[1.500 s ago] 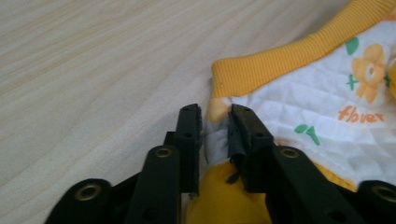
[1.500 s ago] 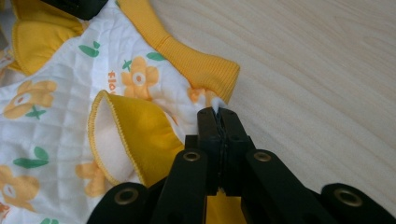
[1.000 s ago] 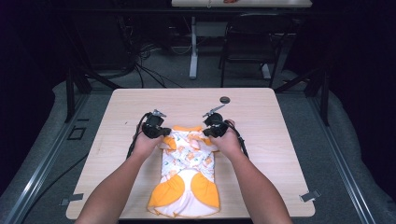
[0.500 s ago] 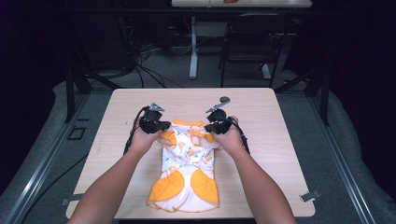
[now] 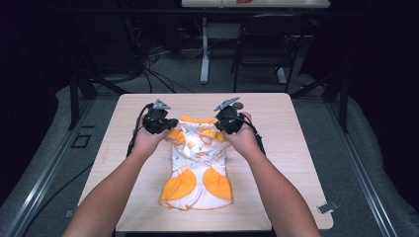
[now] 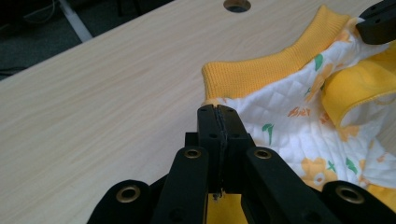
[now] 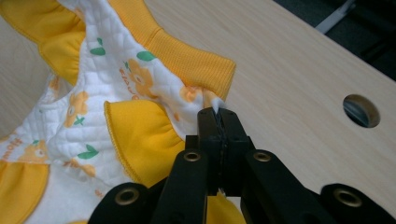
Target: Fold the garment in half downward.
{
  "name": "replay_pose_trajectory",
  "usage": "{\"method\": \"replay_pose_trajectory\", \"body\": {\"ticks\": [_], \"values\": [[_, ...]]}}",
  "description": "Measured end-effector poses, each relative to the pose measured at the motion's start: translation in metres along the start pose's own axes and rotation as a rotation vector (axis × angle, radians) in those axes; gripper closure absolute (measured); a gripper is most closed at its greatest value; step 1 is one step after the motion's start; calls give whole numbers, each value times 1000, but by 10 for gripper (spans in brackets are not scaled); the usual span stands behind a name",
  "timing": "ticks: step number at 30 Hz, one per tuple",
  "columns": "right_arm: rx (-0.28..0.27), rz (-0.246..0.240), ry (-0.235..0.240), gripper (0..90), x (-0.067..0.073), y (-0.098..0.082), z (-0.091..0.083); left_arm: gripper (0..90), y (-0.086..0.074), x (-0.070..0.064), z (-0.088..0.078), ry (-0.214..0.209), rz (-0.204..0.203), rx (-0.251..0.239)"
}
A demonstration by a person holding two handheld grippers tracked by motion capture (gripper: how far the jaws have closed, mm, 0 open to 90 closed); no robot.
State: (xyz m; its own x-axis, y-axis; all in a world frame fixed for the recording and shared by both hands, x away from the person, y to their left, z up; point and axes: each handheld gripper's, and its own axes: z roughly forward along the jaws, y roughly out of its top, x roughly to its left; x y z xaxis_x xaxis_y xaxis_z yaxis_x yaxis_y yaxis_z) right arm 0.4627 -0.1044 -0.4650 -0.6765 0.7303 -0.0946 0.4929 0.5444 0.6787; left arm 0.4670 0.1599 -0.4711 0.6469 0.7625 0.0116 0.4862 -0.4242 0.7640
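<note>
Lying on table (image 5: 123, 148): a white quilted garment (image 5: 197, 163) with orange flower print is sitting at the middle of the light wooden top, its yellow ribbed band (image 6: 275, 65) toward the far edge.
Left gripper (image 5: 165, 124): its jaws are pressing together on the garment's far left corner, just below the ribbed band; in the left gripper view (image 6: 218, 121) white fabric is disappearing between the black jaws.
Right gripper (image 5: 222, 123): its jaws are closing tight on the far right corner; in the right gripper view (image 7: 218, 122) a tip of white cloth is poking out above them.
Ruffles (image 7: 135, 140): yellow frills are folding inward beside each pinched corner.
Hole (image 7: 360, 111): a round opening is showing in the tabletop beyond the right gripper.
Hands (image 5: 244, 138): both are holding the grippers from the near side.
</note>
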Motion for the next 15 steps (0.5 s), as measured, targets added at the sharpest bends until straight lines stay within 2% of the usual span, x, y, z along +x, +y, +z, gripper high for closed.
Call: {"method": "replay_pose_trajectory", "body": {"ticks": [2,5,9,15], "values": [[-11,-23,-9,893,1,4,-5,896,5,-1,-8,4,8,-23],[-21,-43,-6,893,4,5,-12,896,5,-5,-15,-8,39,-29],[-19,-79,-4,893,8,-1,-17,896,-3,-11,-20,-26,56,-38],[-37,-96,15,893,14,-12,-25,896,-17,-18,-27,-55,67,-46]]}}
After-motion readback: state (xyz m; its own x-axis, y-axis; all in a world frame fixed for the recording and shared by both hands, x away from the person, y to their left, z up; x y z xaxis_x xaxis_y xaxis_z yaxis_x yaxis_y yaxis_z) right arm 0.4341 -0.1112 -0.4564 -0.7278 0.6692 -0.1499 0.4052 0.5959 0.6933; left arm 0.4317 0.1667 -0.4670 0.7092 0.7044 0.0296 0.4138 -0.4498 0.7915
